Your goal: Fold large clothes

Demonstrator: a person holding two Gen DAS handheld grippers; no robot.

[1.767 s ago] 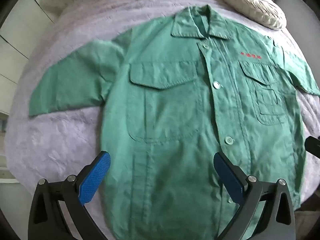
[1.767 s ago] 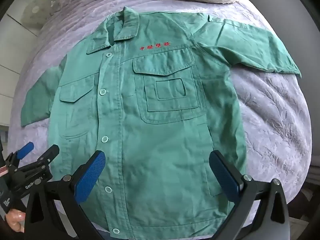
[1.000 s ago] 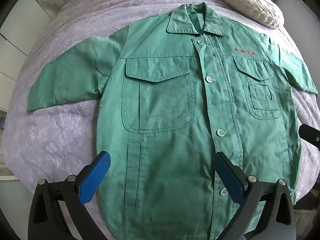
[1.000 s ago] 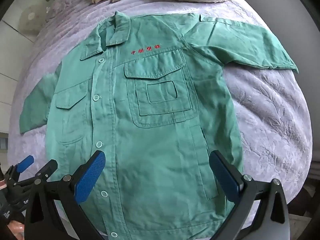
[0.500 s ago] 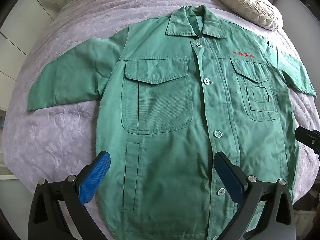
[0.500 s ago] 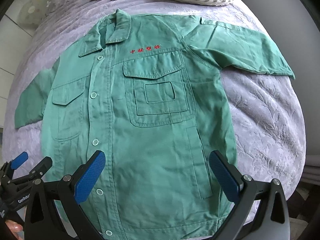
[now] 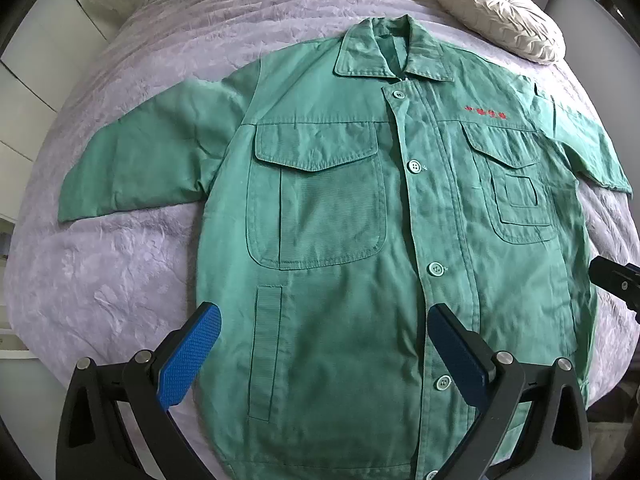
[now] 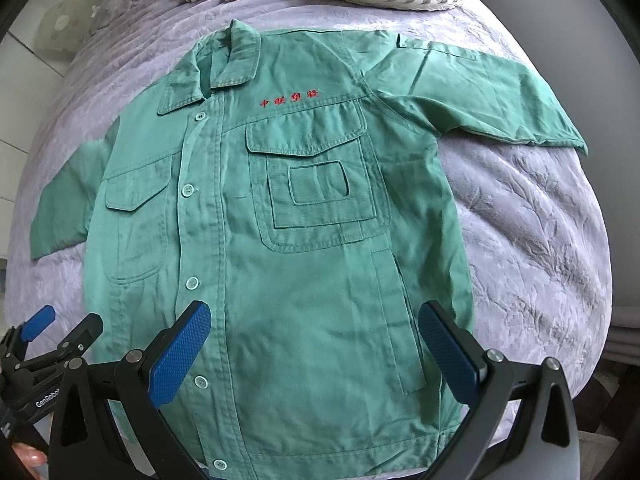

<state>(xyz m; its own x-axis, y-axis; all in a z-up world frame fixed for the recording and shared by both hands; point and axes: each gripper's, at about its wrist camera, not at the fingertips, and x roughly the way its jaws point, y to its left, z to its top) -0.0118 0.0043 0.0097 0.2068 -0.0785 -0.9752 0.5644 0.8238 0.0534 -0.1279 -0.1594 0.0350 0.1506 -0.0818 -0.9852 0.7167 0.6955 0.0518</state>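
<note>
We see the jacket (image 7: 340,264) spread flat, front up and buttoned, on the bed (image 7: 120,264), collar toward the pillow (image 7: 504,28), both sleeves out to the sides. Left gripper (image 7: 322,354) and right gripper (image 8: 314,350) both hover above the hem end, jaws wide apart, holding nothing. Fabric looks like woven workwear cloth: soft and limp but fairly thick (pockets and placket add bulk), so we expect it to drape, not slide much on the textured cover. Best holds, we judge: a sleeve cuff (image 8: 560,136) or shoulder seam, pinching one thin edge.
</note>
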